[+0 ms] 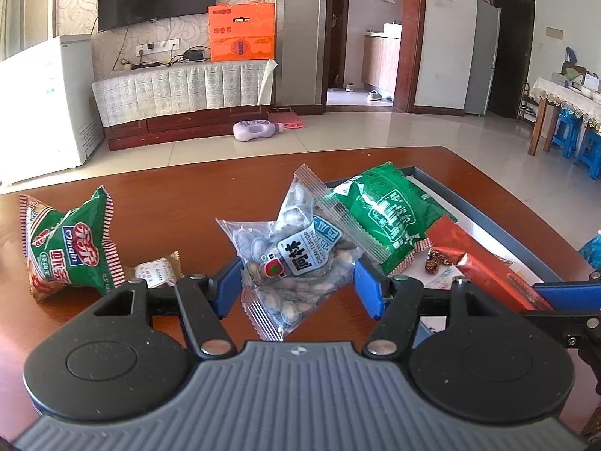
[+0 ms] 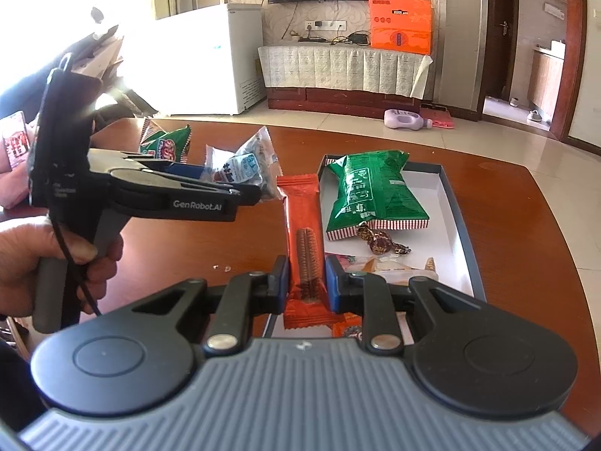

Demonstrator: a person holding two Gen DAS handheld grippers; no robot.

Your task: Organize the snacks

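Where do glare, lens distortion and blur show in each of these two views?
Left wrist view: the table edge bows from fisheye distortion, and sunlight bleaches the floor. Right wrist view: window glare washes out the white freezer, and the hand is soft.

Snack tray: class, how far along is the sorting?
Done: a green bag and wrapped candy lie in the tray. In hand: the left gripper holds a clear nut packet, the right gripper an orange bar. Left: another green bag and a small packet on the table.
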